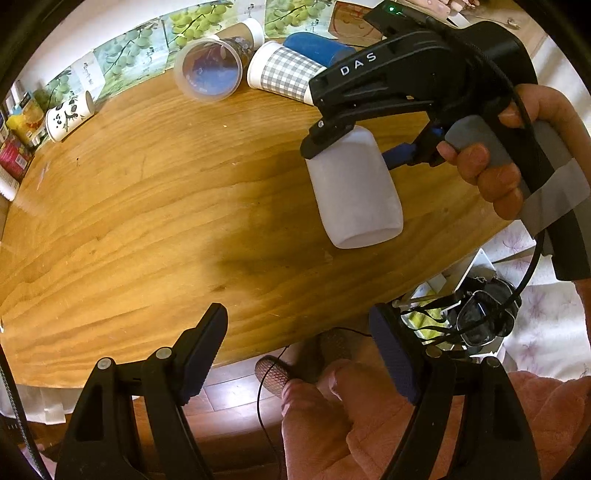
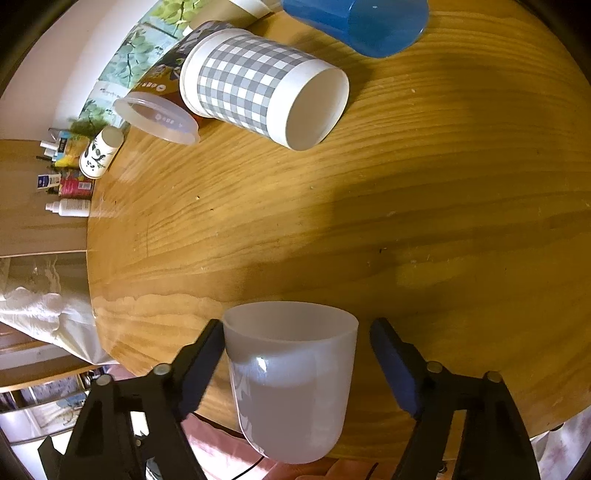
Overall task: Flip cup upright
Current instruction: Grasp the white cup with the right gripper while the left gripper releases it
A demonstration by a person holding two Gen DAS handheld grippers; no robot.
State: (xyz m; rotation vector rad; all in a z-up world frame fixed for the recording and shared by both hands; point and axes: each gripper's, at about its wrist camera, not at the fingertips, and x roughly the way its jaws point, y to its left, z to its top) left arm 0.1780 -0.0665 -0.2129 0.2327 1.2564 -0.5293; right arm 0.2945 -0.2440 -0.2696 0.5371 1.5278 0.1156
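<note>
checked cup (image 2: 258, 88) | blue cup (image 2: 362, 22) | panda cup (image 1: 68, 116) | clear tub (image 1: 208, 70)
</note>
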